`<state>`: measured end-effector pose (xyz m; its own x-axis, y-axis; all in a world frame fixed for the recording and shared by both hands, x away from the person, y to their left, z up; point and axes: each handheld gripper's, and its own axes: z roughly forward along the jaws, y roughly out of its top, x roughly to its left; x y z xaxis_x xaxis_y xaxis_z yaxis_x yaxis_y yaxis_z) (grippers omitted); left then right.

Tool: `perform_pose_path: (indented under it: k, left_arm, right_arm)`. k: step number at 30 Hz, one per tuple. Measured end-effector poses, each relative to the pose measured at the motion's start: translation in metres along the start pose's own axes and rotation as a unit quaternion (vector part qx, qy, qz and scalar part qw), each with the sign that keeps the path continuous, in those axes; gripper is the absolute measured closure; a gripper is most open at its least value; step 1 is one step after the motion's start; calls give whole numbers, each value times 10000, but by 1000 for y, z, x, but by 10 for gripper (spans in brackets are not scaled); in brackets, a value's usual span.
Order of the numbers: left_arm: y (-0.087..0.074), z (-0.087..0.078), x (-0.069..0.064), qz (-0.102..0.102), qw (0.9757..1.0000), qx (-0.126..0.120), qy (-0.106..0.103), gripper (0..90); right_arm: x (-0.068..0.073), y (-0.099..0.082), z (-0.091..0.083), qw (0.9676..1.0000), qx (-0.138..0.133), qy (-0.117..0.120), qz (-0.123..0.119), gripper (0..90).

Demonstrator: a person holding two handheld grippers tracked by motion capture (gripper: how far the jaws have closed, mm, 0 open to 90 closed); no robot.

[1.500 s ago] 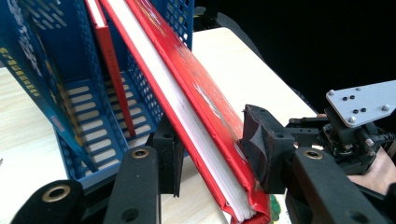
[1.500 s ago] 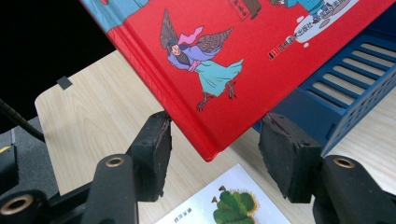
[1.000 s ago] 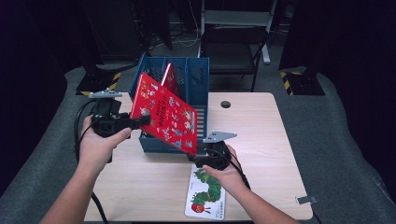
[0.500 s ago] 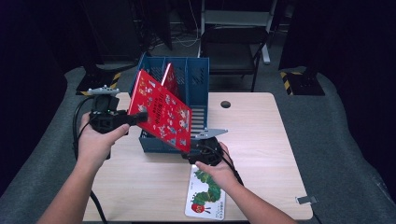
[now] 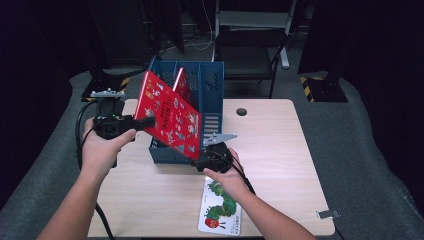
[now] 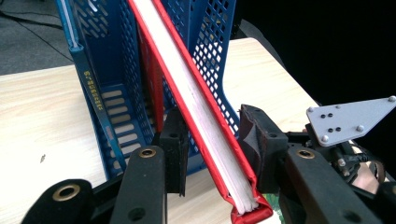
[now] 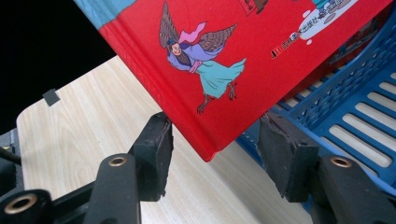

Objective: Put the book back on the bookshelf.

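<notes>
1. The red book (image 5: 171, 116) hangs tilted in the air, over the front of the blue file rack (image 5: 212, 102), its lower corner down by the rack's front wall.
2. In my left gripper view the book's (image 6: 196, 109) white page edge runs between my two pads; they have just been drawing in, yet I see a gap on each side, so they bracket the book without pressing it.
3. My left gripper (image 5: 145, 122) meets the book's left edge, on the rack's left side.
4. My right gripper (image 5: 200, 162) sits at the book's bottom corner, just in front of the rack. In the right gripper view that corner (image 7: 205, 140) sits in the gap, the pads spread clear of it on either side.
5. The rack stands upright at the table's far middle, split into slots. One slot holds another red book (image 5: 181, 82), standing on edge behind the one I handle.
6. A caterpillar picture book (image 5: 220, 207) lies flat on the table (image 5: 280, 150), nearer me than the rack, beneath my right forearm.
</notes>
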<state>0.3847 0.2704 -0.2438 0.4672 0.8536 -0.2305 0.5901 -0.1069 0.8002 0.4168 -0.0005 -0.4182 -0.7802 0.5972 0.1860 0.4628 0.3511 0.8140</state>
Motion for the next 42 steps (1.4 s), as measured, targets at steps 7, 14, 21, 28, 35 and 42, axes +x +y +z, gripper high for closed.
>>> perform_pose_path:
  k: [7, 14, 21, 28, 35, 42]
  left_arm:
    - [3, 1, 1, -54, 9999, 21, 92, 647]
    - [6, 3, 3, -119, 9999, 6, 108, 657]
    - [10, 8, 3, -160, 9997, -13, 186, 669]
    - [14, 13, 2, -298, 9993, -34, 239, 675]
    - [22, 17, 1, -308, 9990, -18, 322, 680]
    - [28, 22, -1, -287, 9988, -23, 398, 684]
  right_arm:
    - [-3, 5, 8, 10000, -3, -8, -34, 455]
    - [-5, 8, 16, 10000, -30, 10, -33, 456]
    - [-9, 10, 20, 10000, -32, -29, 8, 457]
    - [-13, 13, 22, 9999, -25, -77, 62, 458]
    - [-18, 17, 26, 9999, -53, -96, 71, 458]
    - [-22, 21, 29, 9998, -71, -109, 126, 458]
